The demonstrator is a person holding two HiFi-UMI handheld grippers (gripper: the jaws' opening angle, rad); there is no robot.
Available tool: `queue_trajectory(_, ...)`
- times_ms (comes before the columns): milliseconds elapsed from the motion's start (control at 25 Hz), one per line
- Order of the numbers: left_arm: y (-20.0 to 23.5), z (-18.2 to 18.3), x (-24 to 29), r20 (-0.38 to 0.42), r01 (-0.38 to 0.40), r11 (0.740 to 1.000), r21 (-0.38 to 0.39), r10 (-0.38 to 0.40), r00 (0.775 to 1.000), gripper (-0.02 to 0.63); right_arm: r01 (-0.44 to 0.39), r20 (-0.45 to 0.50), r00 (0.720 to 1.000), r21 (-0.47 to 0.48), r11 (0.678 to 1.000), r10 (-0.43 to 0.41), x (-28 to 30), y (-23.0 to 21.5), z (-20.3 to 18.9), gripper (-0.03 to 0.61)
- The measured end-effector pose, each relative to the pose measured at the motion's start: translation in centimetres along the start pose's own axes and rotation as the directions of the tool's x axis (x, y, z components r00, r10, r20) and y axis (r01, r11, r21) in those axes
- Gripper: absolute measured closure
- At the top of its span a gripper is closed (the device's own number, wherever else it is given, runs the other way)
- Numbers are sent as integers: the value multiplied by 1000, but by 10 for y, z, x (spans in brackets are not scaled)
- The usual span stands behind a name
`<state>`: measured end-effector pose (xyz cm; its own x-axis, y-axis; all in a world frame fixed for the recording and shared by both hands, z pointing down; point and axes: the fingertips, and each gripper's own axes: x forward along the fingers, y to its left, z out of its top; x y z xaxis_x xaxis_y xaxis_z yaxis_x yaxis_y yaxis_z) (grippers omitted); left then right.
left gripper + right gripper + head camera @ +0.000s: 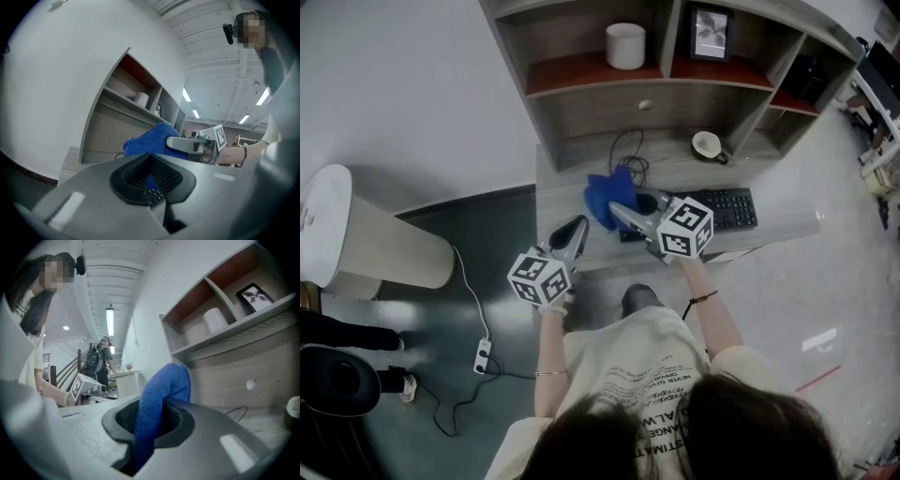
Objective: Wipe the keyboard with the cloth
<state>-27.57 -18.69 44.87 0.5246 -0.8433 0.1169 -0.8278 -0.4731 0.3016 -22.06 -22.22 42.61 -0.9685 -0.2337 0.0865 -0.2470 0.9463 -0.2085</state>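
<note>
The black keyboard [724, 208] lies on the right half of the grey desk [562, 192]. A blue cloth [609, 195] is bunched up left of it, pinched in my right gripper [625, 212], which is shut on the cloth. In the right gripper view the cloth [166, 385] rises out of the jaws as a folded loop. My left gripper [572, 236] hovers at the desk's front left, apart from the cloth, shut and holding nothing. Its own view shows the cloth [145, 143] ahead and a few keyboard keys [153, 196] past its jaws.
A hutch stands at the desk's back, with a white cylinder [625, 45] and a framed picture [711, 33] on its shelves. A cup [708, 144] and a dark cable [628, 161] lie under it. A white round stand [356, 234] and a power strip [482, 355] are at left.
</note>
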Motion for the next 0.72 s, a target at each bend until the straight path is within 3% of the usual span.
queue_trajectory(720,-11,5,11,6,14,999,40,-14,1000,617,21,57,998,5,1000,-21,-19,-9,4,526)
